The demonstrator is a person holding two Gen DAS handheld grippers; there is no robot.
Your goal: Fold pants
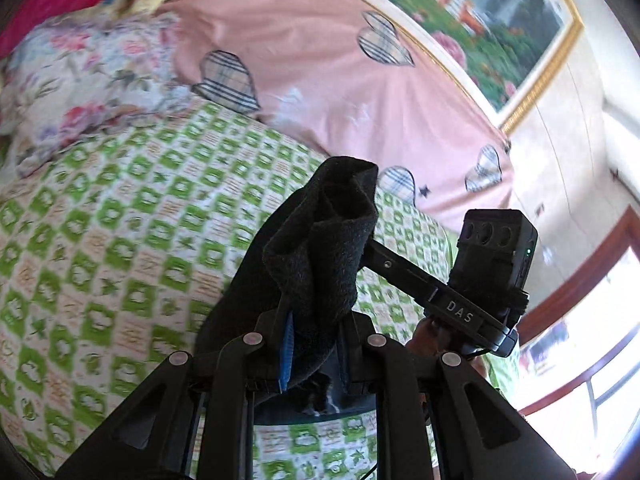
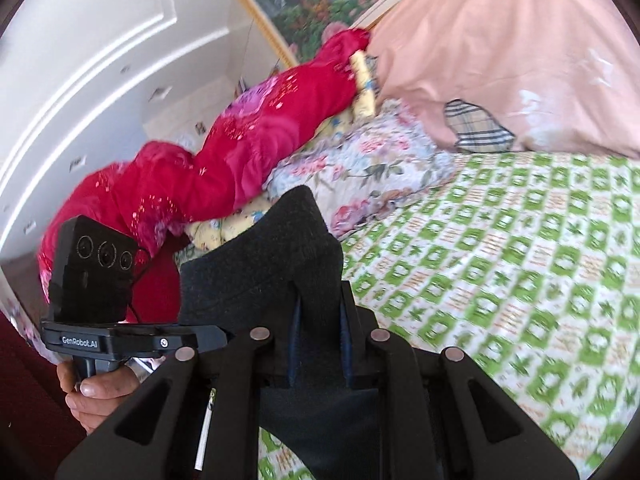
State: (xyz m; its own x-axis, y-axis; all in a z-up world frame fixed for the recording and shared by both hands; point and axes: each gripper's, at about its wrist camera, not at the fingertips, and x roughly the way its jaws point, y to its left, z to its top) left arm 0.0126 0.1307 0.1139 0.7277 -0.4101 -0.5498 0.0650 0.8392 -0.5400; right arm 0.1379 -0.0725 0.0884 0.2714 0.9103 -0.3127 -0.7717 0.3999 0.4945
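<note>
**Both claws hold the dark pants above the bed**

The bed [image 1: 120, 240], spread with a green-and-white checked sheet, fills most of both views. At its far side lies a large pink quilt [image 1: 320, 60] patched with plaid hearts, and beside it a floral pillow [image 1: 80, 80]. In the right wrist view a red blanket [image 2: 240, 132] with a flower print lies heaped along the left of the bed, next to the white wall. A gold-framed landscape painting [image 1: 480, 20] hangs on the far wall behind the quilt.

The pants [image 1: 316, 252], of dark fuzzy cloth, are lifted off the sheet and bunched. In the left wrist view a fold of them stands up out of the left claw [image 1: 314, 348], whose fingers are closed on the cloth; a blue pad shows on the left finger. In the right wrist view the right claw [image 2: 320, 344] is likewise clamped on the pants, with the cloth rising in a peak above it and hanging below.

Each view shows the other handheld unit close by: the right one near right in the left view, the left one near left in the right view, gripped by the person's left hand [image 2: 100, 392].
</note>
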